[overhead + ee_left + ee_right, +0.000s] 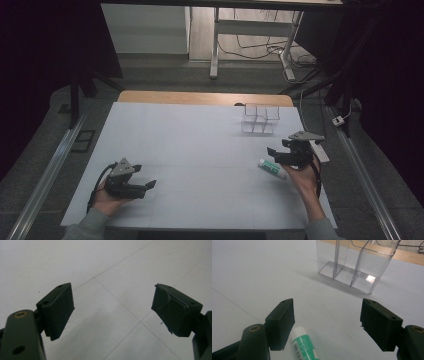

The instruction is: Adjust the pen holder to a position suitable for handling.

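Lying flat near the right edge of the white table (200, 150), a glue stick (271, 168) with a green and white label rests just beside the right gripper (274, 154), whose jaws stand apart with nothing pressed between them. In the right gripper view the stick (304, 345) sits by the left jaw. A clear divided box (259, 119) stands toward the far right corner. The left gripper (148, 185), jaws wide apart and holding nothing, hovers near the front left corner.
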